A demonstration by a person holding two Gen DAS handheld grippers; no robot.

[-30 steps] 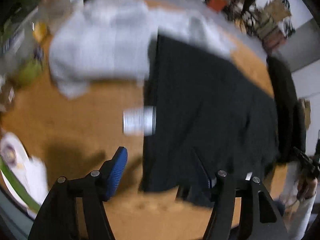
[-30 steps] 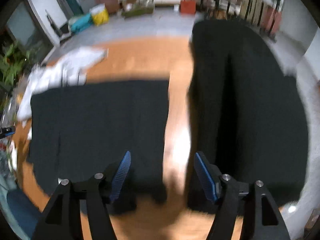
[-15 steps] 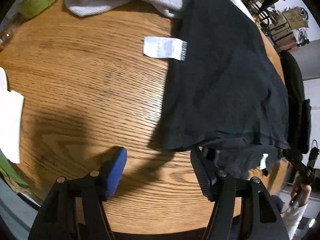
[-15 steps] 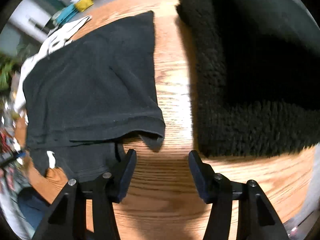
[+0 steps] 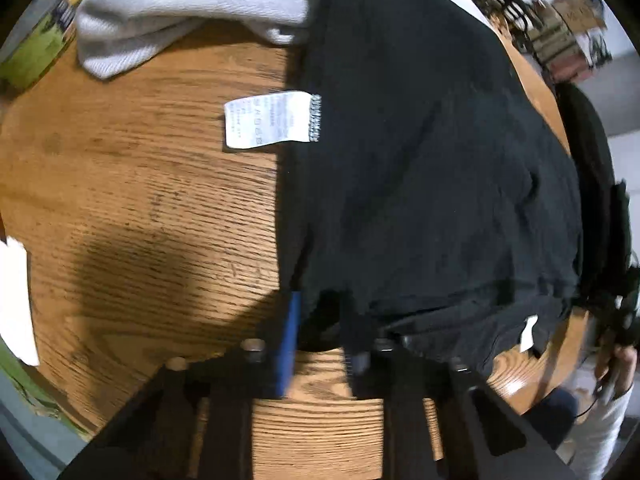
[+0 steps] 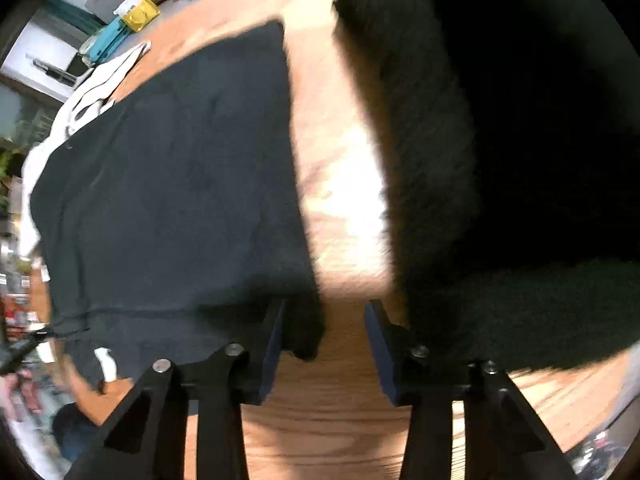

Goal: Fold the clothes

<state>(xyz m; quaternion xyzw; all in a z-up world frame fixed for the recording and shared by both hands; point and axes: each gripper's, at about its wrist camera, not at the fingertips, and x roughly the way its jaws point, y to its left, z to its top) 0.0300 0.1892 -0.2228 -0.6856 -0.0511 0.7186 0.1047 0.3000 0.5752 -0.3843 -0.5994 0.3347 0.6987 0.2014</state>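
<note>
Left claw (image 5: 320,344) half spread around the black shirt (image 5: 420,168) corner – right claw (image 6: 324,344) spread beside its hem on the counter (image 5: 140,208).

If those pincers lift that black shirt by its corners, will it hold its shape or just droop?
Probably droop: the black shirt lies thin and flat on the table, with soft wrinkles. Its near hem already curls and sags in layers, so it would likely hang between the grippers. It looks light; the care tag flops loosely sideways.
</note>
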